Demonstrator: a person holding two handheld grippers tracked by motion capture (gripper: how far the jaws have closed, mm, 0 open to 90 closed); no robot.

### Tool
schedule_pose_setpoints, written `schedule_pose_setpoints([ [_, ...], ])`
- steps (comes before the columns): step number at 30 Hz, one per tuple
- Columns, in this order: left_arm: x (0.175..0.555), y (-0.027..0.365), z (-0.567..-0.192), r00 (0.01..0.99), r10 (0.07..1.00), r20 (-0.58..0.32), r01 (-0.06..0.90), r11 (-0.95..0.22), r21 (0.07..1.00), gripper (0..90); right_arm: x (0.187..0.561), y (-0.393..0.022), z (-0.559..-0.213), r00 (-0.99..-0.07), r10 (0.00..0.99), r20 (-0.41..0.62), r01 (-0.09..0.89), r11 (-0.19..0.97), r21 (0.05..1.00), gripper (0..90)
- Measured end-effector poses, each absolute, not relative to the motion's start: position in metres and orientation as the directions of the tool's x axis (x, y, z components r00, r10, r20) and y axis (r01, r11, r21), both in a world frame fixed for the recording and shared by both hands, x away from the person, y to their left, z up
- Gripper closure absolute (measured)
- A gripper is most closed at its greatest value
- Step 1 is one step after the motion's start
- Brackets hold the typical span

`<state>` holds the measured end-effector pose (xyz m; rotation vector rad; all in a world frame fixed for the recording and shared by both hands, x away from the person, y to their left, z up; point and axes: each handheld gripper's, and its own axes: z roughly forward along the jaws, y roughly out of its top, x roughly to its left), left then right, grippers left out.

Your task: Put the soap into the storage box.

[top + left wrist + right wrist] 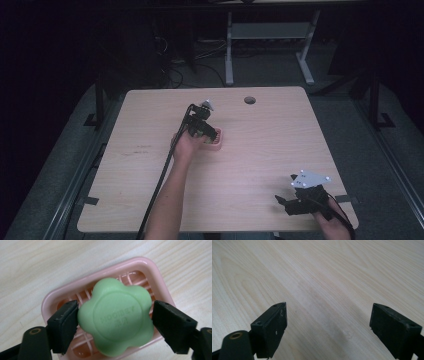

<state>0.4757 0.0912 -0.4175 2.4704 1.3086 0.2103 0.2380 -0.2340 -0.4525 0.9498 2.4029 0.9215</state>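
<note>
A: Left tongs (113,322) — state?
B: Clenched on the soap (115,319). Both black jaws press its sides, left jaw at one lobe, right jaw at the opposite one. The soap is pale green, matte, flower-shaped with rounded lobes, a raised round centre with faint embossed lettering, too soft to read.

A: Where does it sit?
B: Over the soap dish (155,272), held between the jaws; I cannot tell whether its underside touches the grid. The dish is glossy pink plastic, a rounded rectangle with a raised rim and a slatted lattice floor. In the high view the dish (220,142) lies near the middle of the counter (280,150), a little toward the far edge, with the left tongs (210,136) right over it.

A: Counter surface?
B: Pale wood-grain laminate, smooth, rounded corners, with a round cable hole (249,100) near the far edge.

A: Right tongs (328,327)?
B: Released. Jaws stand wide apart, bare wood grain between them; the jaw faces are flat black blocks, scuffed with pale flecks. In the high view the right tongs (286,202) sit near the counter's near right corner, grey three-cornered plate on top, well apart from the dish.
</note>
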Motion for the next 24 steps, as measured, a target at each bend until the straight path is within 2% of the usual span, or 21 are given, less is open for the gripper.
schedule_pose_setpoints([
  [24, 0.448, 0.111, -0.393, 0.627, 0.778, -0.047, 0.709, -0.545, 0.447, 20.6, 0.240, -0.240, -0.453, -0.673, 0.732, -0.111, 0.465, 0.534, 0.706, 13.8],
])
